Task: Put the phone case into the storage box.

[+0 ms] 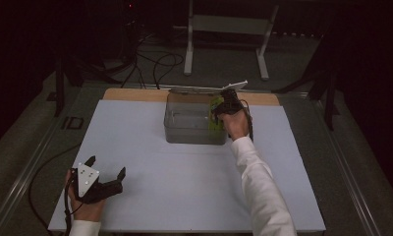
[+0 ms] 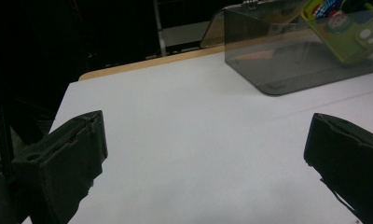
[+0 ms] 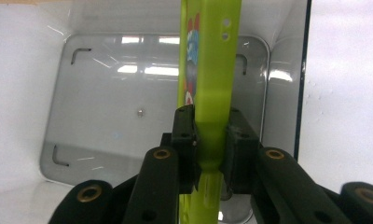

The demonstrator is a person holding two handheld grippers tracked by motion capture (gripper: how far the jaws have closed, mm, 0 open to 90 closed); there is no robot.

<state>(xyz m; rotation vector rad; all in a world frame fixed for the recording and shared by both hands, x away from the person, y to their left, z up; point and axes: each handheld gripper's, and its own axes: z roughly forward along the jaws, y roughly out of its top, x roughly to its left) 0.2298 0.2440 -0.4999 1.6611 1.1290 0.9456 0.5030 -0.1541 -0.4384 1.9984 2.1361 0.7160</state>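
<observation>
Left gripper [image 1: 105, 178] sits low at the near left corner of the white table [image 1: 150, 196], held in the person's left hand [image 1: 86, 209]. Jaws stand wide, nothing between them; in the left gripper view the two black jaws frame bare tabletop. Grey three-cornered plate on top, cable trailing off toward the table edge.

Well ahead of that gripper and to its right: a clear plastic box [image 1: 184, 132], lid open and tipped back behind it. In the left gripper view the box [image 2: 278, 70] shows at upper right, smoky and see-through, with a green card [image 2: 348, 32] leaning inside it, tilted, printed face toward the camera.

Right gripper [image 1: 227, 105] is at the right end of the box, above its rim, carried by the right hand [image 1: 236, 123] on a white-sleeved arm. Jaws closed narrow, pinching the green card [image 3: 210, 84] by its edge. In the right gripper view the card runs straight away from the pads, seen edge-on, with a colourful print on its left face and two small holes near its far end. Below and beyond it lies the box floor [image 3: 105, 107]. Whether the card's far end touches the floor cannot be told.

Beyond the box: a strip of wooden table edge [image 1: 135, 94], then a white metal stand [image 1: 224, 29] on the floor.
</observation>
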